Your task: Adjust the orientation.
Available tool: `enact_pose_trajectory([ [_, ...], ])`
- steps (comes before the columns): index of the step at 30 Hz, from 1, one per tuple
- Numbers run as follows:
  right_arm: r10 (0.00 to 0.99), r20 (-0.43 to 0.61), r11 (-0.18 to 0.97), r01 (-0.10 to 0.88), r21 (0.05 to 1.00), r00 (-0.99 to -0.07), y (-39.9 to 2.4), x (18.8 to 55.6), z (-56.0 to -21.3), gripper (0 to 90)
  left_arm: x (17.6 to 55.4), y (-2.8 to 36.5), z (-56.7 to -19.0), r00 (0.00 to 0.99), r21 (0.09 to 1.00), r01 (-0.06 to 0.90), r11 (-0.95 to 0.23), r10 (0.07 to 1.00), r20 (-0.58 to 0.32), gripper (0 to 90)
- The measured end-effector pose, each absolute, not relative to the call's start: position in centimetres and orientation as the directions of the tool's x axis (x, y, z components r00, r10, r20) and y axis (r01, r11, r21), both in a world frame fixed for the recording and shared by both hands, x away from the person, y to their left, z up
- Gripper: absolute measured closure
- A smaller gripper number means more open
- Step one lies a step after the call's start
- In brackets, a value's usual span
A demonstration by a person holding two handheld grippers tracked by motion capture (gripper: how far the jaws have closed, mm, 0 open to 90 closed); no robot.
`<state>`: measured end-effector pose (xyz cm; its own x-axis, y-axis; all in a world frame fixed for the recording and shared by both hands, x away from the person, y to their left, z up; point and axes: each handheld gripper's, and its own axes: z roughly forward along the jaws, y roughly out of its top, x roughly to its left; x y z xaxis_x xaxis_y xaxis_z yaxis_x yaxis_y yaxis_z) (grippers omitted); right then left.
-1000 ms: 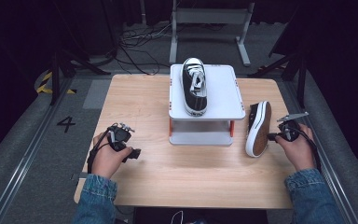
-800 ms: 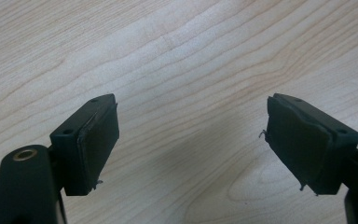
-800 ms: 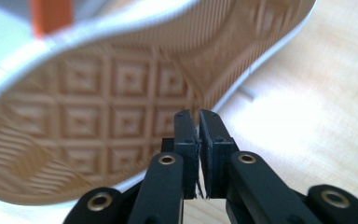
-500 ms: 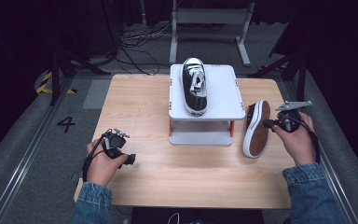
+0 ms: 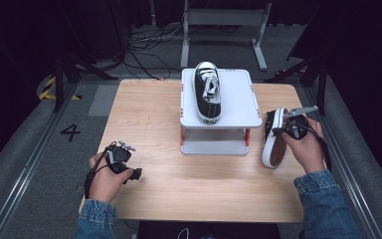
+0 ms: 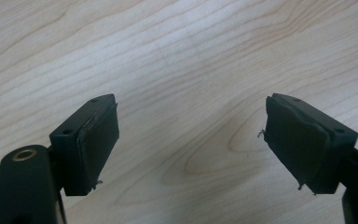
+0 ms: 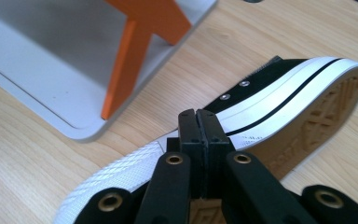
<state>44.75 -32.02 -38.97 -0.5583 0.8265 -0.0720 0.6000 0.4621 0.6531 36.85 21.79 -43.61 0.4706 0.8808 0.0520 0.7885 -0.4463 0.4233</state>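
A black sneaker with a white sole point(image 5: 272, 145) stands tilted on its side at the table's right, sole turned to my right hand. My right gripper point(image 5: 275, 130) is shut on its upper edge. In the right gripper view the jaws point(image 7: 198, 114) press together against the sneaker point(image 7: 284, 102) near its eyelets, having just closed a little further; what they pinch is hidden. A matching sneaker point(image 5: 207, 97) lies on a white stand point(image 5: 238, 102) at the table's middle. My left gripper point(image 5: 129, 173) rests open at the front left, its pads point(image 6: 98, 140) wide apart over bare wood.
The stand has orange legs point(image 7: 135, 51) and a lower shelf point(image 5: 211, 147), and it sits close to the held sneaker's left. The wooden table point(image 5: 144, 109) ends just right of my right hand. Dark floor, cables and a metal frame point(image 5: 224, 30) lie beyond.
My right hand has risen slightly and drawn in, tipping the sneaker more upright on its edge. The left hand has stayed where it was.
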Motion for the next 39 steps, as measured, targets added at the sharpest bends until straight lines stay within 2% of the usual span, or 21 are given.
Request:
enact_pose_trajectory([
  [7, 0.887, -0.106, 0.398, 0.627, 0.669, -0.45, -36.5, 42.6, -38.4, 90.0, 38.9, 20.2, -43.4, 0.507, 0.436, 0.766, -0.473, 0.861, 0.043, 18.4],
  [12, 0.91, -0.05, 0.325, 0.632, 0.704, -0.412, -39.1, 41.5, -39.0, 90.0, 40.2, 19.0, -43.6, 0.523, 0.44, 0.758, -0.482, 0.852, 0.031, 18.4],
  [16, 0.921, -0.076, 0.329, 0.66, 0.675, -0.381, -39.8, 41.0, -39.1, 90.0, 40.7, 18.4, -43.5, 0.534, 0.441, 0.753, -0.489, 0.845, 0.025, 18.4],
  [23, 0.946, -0.099, 0.309, 0.762, 0.569, -0.309, -42.3, 40.3, -41.2, 90.0, 41.4, 17.5, -43.6, 0.553, 0.444, 0.741, -0.503, 0.833, 0.02, 18.4],
  [27, 0.958, 0.007, 0.232, 0.793, 0.564, -0.285, -44.4, 39.9, -42.9, 90.0, 41.4, 17.2, -43.3, 0.568, 0.445, 0.732, -0.516, 0.823, 0.018, 18.5],
  [32, 0.956, 0.014, 0.222, 0.75, 0.623, -0.295, -44.7, 39.3, -41.2, 83.7, 41.3, 17.6, -43.0, 0.557, 0.457, 0.733, -0.504, 0.83, 0.021, 18.4],
  [34, 0.952, 0.003, 0.234, 0.731, 0.641, -0.308, -44.2, 39.5, -40.3, 78.0, 41.2, 17.8, -43.0, 0.553, 0.458, 0.737, -0.498, 0.833, 0.017, 18.4],
  [36, 0.946, -0.004, 0.246, 0.71, 0.66, -0.324, -43.4, 40.1, -39.6, 67.2, 41.0, 18.3, -42.9, 0.542, 0.458, 0.742, -0.49, 0.84, 0.022, 18.4],
  [37, 0.946, -0.004, 0.246, 0.71, 0.66, -0.324, -43.4, 40.1, -39.6, 67.2, 41.0, 18.3, -42.9, 0.542, 0.458, 0.742, -0.49, 0.84, 0.022, 18.3],
  [39, 0.935, -0.033, 0.289, 0.702, 0.651, -0.354, -42.0, 41.7, -38.9, 60.3, 40.7, 18.8, -43.0, 0.532, 0.457, 0.748, -0.481, 0.847, 0.022, 18.3],
])
